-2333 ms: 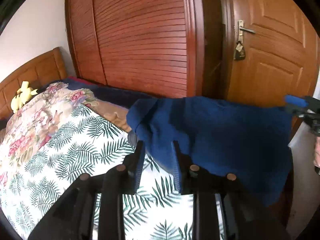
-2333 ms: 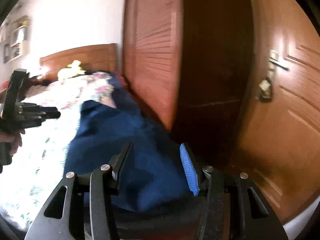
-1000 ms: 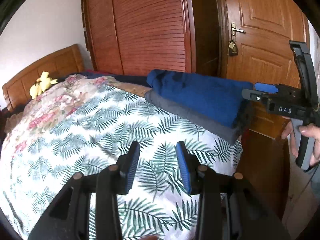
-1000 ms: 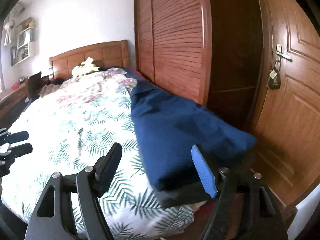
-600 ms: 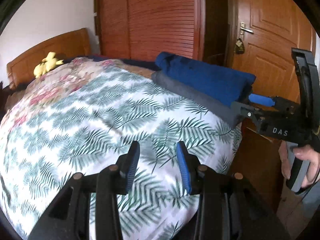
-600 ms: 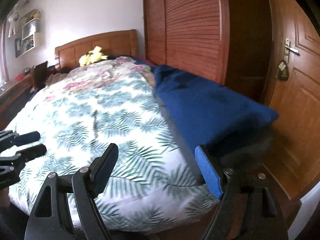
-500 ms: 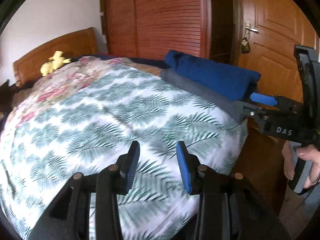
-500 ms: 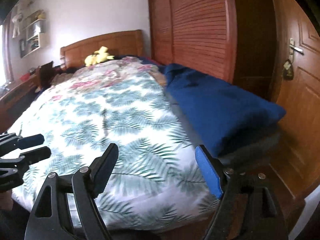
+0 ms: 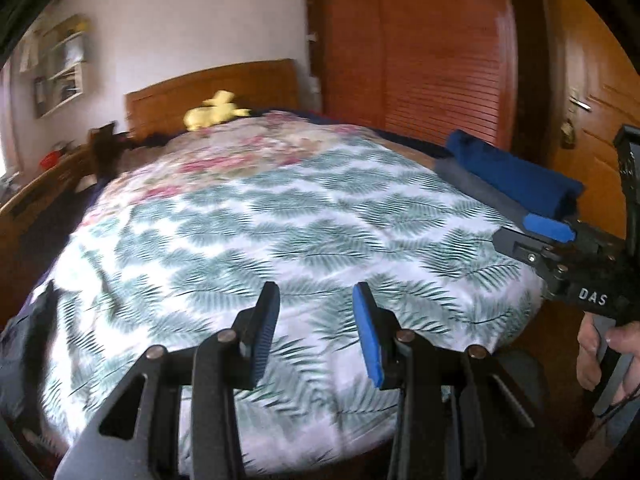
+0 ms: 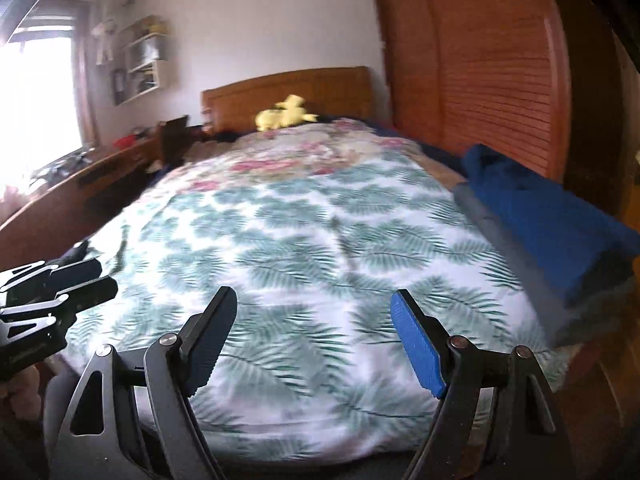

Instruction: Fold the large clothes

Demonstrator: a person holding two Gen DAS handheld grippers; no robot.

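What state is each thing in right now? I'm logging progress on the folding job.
blue garment: folded, lying on the grey one at the bed's right edge.
grey garment: folded flat, under the blue one.
left gripper: jaws apart, empty.
right gripper: jaws wide apart, empty.
leaf-print cover: spread over the bed.
door: closed.

A bedroom we are looking across, from the foot of the bed

We are seeing a bed [image 10: 304,216] wearing a leaf-print cover, its wooden headboard [image 10: 288,88] standing against a white wall [image 10: 260,20]. A louvred wardrobe [image 10: 492,80] and panelled door [image 9: 600,120] are flanking the right; daylight is pouring through a window [image 10: 36,100] beside wall shelves [image 10: 146,60] and a low wooden desk [image 10: 80,184].
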